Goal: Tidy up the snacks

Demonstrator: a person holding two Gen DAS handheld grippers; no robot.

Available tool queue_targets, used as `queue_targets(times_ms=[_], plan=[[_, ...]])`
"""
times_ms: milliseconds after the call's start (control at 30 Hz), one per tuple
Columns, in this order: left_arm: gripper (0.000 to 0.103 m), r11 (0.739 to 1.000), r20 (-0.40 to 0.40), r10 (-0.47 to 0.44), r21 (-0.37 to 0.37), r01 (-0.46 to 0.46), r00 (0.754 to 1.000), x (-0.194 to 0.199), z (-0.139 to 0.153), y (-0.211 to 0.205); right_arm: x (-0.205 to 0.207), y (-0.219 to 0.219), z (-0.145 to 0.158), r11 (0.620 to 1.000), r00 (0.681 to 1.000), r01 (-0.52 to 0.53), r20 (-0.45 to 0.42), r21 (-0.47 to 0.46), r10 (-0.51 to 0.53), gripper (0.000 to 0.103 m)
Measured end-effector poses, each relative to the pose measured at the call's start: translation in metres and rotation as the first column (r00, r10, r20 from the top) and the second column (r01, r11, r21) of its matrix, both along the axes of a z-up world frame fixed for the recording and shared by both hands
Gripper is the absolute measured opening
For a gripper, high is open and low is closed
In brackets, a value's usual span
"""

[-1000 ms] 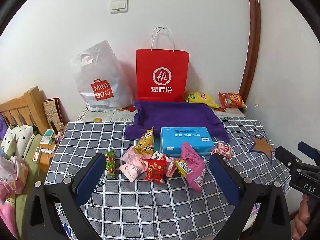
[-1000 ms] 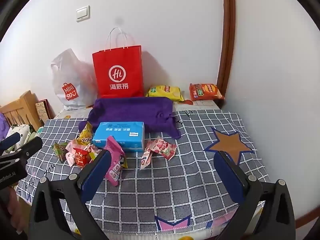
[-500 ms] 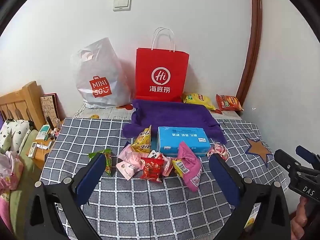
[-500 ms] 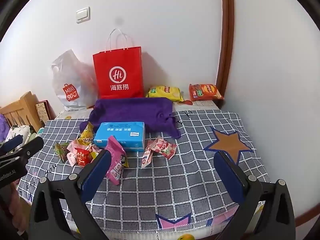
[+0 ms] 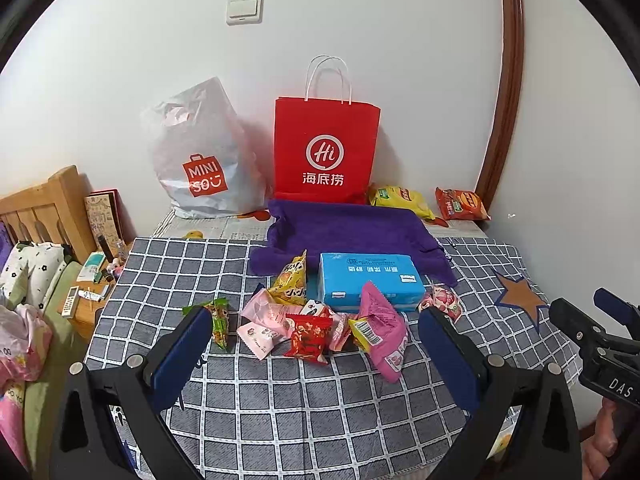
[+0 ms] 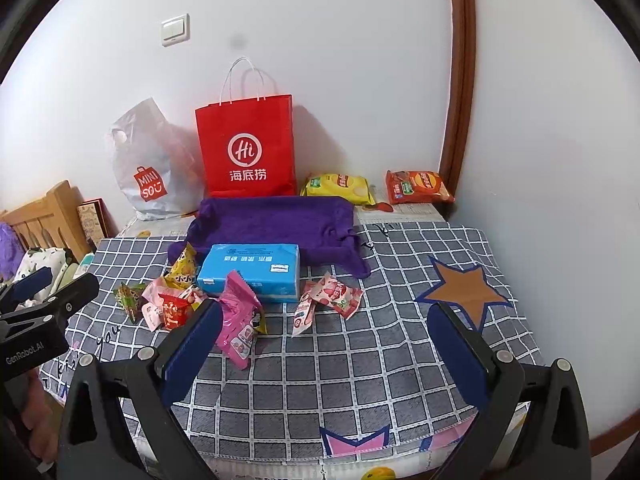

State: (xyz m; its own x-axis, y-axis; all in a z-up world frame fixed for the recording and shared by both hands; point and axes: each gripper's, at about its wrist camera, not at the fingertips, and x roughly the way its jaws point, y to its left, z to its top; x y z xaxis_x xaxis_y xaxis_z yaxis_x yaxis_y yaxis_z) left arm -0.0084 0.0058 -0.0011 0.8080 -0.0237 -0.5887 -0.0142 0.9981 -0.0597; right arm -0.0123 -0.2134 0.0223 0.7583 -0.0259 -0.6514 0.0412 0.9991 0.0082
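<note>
Red paper bag (image 5: 326, 150) upright against the white wall, grey plastic shopping bag (image 5: 200, 156) beside it, light switch (image 5: 244, 9) above, wooden headboard (image 5: 38, 206) at left, blue pack (image 5: 370, 280), perhaps tissues, on the checked cloth (image 5: 320, 408).

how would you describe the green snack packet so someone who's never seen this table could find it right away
Start at the blue tissue pack in the middle of the checked tablecloth, with snack packets heaped at its front and left. The green snack packet is the leftmost of that cluster, lying slightly apart. It is the only green one, narrow, beside pink, red and yellow wrappers.
</note>
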Motion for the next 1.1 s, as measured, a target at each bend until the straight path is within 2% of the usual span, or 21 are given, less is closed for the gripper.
queue_targets(times_ms=[1100], plan=[[0.103,1.000,-0.011,0.001,-0.010,-0.001,1.000,-0.0007,-0.0017,0.0067,-0.0019,0.0058,0.0019,1.000,1.000,-0.023,0.010,-0.001,0.023,0.101]])
